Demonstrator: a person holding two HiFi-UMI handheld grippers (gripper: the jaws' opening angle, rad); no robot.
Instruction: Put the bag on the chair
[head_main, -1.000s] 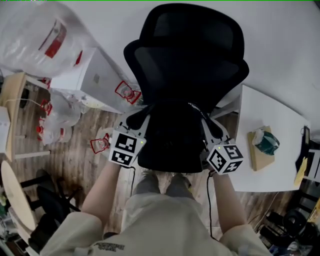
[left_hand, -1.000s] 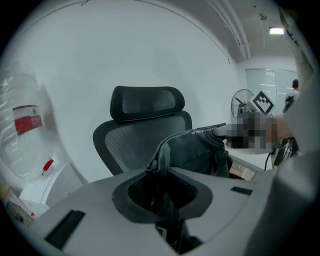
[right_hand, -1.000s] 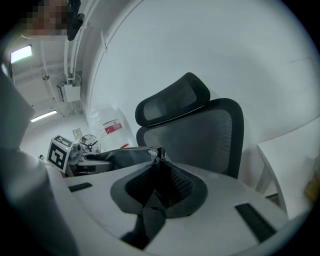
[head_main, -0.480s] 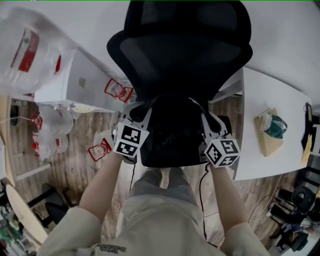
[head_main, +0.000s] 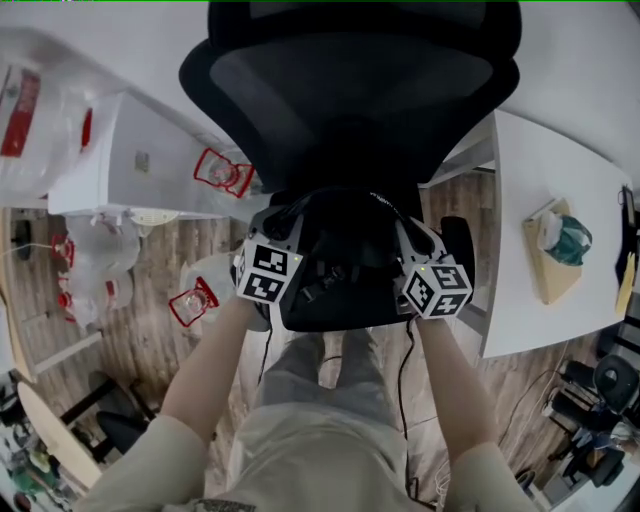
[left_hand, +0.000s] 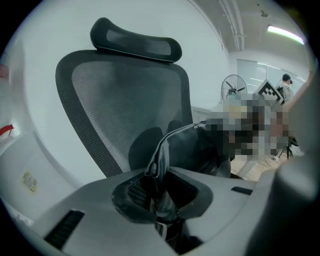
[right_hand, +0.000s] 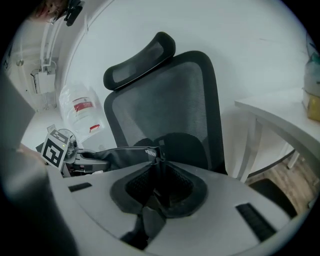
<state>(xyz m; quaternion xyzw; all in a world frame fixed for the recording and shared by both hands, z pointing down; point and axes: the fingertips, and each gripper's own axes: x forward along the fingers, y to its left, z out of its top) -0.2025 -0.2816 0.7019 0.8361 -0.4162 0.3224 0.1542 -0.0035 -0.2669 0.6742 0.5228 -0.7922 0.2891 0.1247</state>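
Two tools each pinch the rim of a black soft fabric bag (head_main: 340, 275): the left tool (head_main: 285, 222) grips its left edge, the right tool (head_main: 405, 232) its right edge. The bag hangs at frame centre, over the seat of the black mesh office chair (head_main: 360, 100). A white bench (head_main: 560, 190) stands at the right.

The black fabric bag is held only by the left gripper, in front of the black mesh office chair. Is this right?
No, both grippers hold it: the right gripper view shows the right gripper shut on the black fabric bag, in front of the black mesh office chair.
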